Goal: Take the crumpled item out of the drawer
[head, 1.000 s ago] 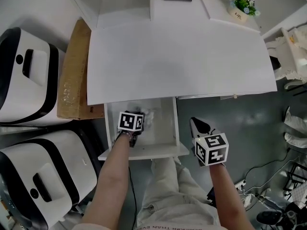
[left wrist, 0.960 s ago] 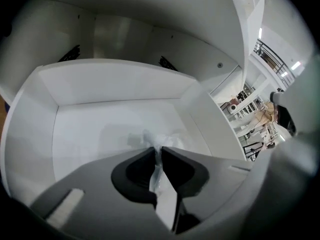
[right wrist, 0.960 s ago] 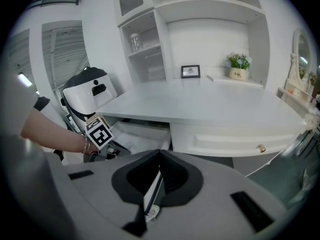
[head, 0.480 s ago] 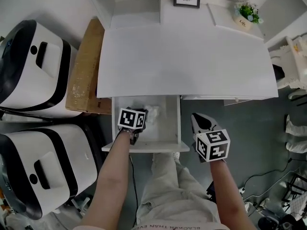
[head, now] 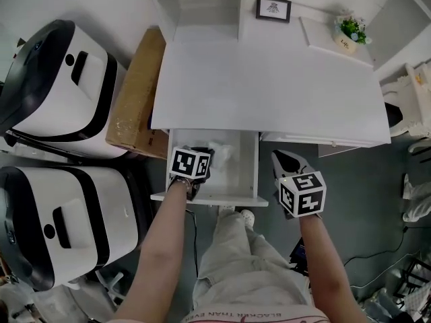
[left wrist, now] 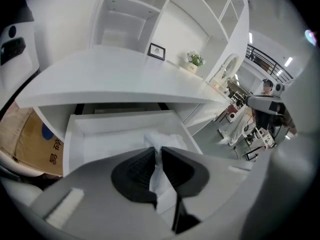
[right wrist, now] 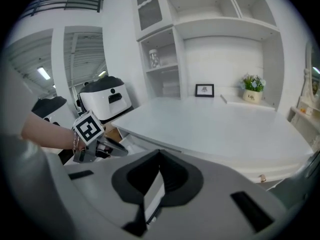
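Note:
The crumpled item (head: 221, 155) is a wad of white paper lying in the open white drawer (head: 209, 198) under the desk. My left gripper (head: 204, 156) reaches into the drawer from the front and is shut on the wad. In the left gripper view the crumpled item (left wrist: 162, 140) is pinched between the dark jaws of the left gripper (left wrist: 157, 153) and bulges out beyond them. My right gripper (head: 283, 161) hangs outside the drawer, to its right, shut and empty. The right gripper (right wrist: 160, 155) looks across at the left gripper (right wrist: 116, 149) and the desk.
The white desk top (head: 269, 93) overhangs the drawer's back. A cardboard box (head: 135, 103) leans at the desk's left, beside two white-and-black machines (head: 60, 99). A picture frame (head: 273, 9) and a small potted plant (head: 350, 32) stand at the back. The person's legs (head: 242, 261) are below the drawer.
The head view has drifted, so the desk and drawer sit further right in the picture. The left gripper stays shut on the wad inside the drawer; the right gripper has hardly moved.

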A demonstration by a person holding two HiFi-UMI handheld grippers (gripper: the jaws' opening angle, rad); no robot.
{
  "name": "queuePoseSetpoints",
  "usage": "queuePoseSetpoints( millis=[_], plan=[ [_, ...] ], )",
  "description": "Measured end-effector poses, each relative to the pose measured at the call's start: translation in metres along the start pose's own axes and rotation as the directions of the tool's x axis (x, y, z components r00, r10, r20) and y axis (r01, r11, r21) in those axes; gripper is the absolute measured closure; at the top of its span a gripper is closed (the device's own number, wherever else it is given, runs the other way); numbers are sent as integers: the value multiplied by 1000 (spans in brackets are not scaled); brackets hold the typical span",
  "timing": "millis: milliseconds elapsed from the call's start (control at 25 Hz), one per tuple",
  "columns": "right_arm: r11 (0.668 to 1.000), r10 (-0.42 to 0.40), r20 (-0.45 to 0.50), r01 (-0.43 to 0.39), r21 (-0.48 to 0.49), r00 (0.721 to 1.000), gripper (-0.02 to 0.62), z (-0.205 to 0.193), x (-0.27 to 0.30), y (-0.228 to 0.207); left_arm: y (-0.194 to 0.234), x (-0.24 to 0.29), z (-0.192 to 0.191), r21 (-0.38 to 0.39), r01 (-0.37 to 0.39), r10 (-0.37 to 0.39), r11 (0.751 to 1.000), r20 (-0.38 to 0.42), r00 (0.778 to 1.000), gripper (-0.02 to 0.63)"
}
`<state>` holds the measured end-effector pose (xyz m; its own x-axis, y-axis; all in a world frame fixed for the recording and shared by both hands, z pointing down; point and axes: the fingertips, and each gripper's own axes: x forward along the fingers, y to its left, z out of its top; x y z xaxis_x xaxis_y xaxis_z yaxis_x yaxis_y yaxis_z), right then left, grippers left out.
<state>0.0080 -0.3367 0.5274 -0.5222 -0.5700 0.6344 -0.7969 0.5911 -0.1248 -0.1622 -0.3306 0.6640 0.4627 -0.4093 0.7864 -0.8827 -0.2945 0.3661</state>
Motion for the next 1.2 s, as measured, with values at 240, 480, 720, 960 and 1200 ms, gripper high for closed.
queuePoseSetpoints(
  millis=[240,480,720,960,1200],
  plan=[
    [999,24,37,-22,-40,999,589,20,-10,9,-11,-33,19,48,-29,26,998,61,998,554],
    [995,62,70,-56,-82,996,589,39,-22,18,-22,-76,41,65,-74,63,995,150,987,554],
    [991,92,125,-78,-110,988,589,69,-32,24,-28,-113,60,72,-117,98,990,232,968,554],
    [988,108,169,-87,-127,980,589,85,-49,30,-41,-137,68,99,-148,114,984,285,952,554],
    [990,111,216,-89,-109,970,589,103,-65,31,-58,-166,83,103,-186,134,977,377,916,554]
  ],
)
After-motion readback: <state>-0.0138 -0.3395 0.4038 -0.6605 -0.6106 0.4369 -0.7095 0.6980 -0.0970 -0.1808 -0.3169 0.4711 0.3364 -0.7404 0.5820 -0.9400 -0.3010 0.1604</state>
